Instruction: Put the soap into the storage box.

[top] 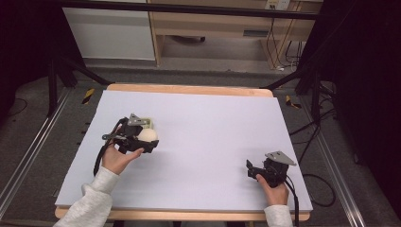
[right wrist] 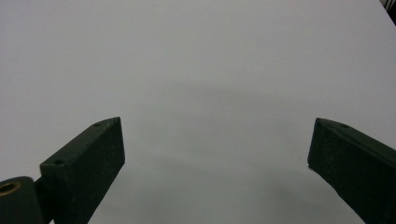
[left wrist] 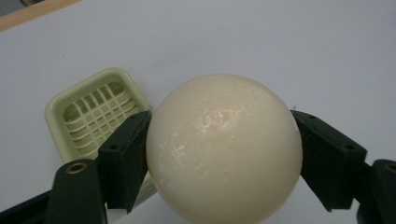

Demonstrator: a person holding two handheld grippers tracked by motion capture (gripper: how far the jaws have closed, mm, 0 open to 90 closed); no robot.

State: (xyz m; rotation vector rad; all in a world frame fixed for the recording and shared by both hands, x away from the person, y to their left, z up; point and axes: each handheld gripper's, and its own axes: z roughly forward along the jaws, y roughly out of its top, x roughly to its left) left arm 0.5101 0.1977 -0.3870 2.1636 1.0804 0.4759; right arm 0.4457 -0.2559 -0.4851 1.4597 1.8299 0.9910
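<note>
On the left half of the surface, the left claw clamps a cream ball just beside a pale-green slatted tray. Smooth and round, the ball could squirt free. The right claw hangs wide, empty.

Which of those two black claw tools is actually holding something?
The left gripper: its jaws press both sides of a cream ball, beside a pale green basket. The right gripper stands open over bare table.
</note>
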